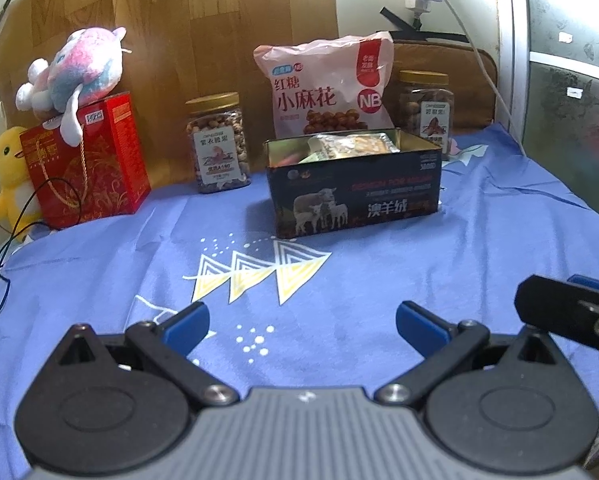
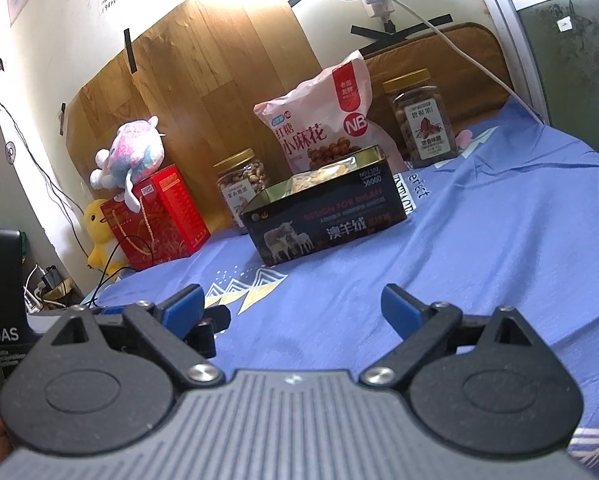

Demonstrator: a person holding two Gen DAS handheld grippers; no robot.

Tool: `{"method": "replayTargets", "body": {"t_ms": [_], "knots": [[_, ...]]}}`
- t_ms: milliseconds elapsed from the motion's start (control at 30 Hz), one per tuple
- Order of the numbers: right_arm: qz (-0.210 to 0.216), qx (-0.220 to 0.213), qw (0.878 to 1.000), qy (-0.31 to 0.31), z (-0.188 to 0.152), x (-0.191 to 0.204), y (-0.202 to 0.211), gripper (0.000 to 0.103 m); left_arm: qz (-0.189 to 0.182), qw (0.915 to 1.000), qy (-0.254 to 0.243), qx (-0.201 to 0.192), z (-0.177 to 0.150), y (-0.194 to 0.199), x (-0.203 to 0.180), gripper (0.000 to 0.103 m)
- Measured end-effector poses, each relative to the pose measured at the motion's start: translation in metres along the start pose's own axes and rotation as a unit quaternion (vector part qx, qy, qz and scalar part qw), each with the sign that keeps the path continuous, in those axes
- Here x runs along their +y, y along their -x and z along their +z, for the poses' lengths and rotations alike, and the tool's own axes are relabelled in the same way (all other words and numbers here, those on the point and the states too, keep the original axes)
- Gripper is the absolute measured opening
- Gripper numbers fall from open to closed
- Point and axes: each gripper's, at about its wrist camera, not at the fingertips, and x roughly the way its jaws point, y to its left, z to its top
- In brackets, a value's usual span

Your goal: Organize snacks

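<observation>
Blue printed cloth (image 1: 379, 280) covers the worktop; a wood-grain panel (image 1: 219, 40) backs it against the wall.

Task items sit in a row at the far edge. An open dark tin (image 1: 353, 196), lid off, holds wrapped snack packets (image 1: 355, 144) up to its rim. Behind it, touching or nearly so, a pink snack bag (image 1: 327, 88) stands upright. A gold-lidded nut jar (image 1: 218, 144) stands to the tin's left, apart from it; a second nut jar (image 1: 429, 108) stands behind the tin's right corner. A red gift box (image 1: 95, 168) with a plush toy (image 1: 79, 68) on top sits far left.

Left hand-held gripper (image 1: 302, 322): released, blue pads spread, nothing between them, low over the cloth. Right hand-held gripper (image 2: 291, 308): likewise spread and empty, just beside the left.

Key relation: from the left wrist view the tin lies straight ahead, slightly right of centre, well apart from the pads, its long axis running left to right across the approach line. From the right wrist view it lies ahead and appears turned, one corner forward. Judgement: neither is clearly nearer; the left is better squared to the tin and left jar, the right to the second jar.
</observation>
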Motion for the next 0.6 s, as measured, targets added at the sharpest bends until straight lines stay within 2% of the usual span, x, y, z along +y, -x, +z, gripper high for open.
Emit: {"method": "replayTargets", "body": {"t_ms": [133, 367, 600], "knots": [[0.001, 0.001, 1.0, 0.001, -0.0004, -0.0002, -0.0014, 0.097, 0.004, 1.0, 0.006, 0.003, -0.0012, -0.0032, 0.0037, 0.103], [0.0, 0.0, 1.0, -0.002, -0.0011, -0.0019, -0.0011, 0.097, 0.035, 0.9994, 0.0, 0.002, -0.0026, -0.0049, 0.003, 0.103], [0.002, -0.004, 1.0, -0.004, -0.0017, -0.0026, 0.0003, 0.097, 0.03, 0.9995, -0.003, 0.008, -0.0047, -0.0044, 0.0021, 0.103]]}}
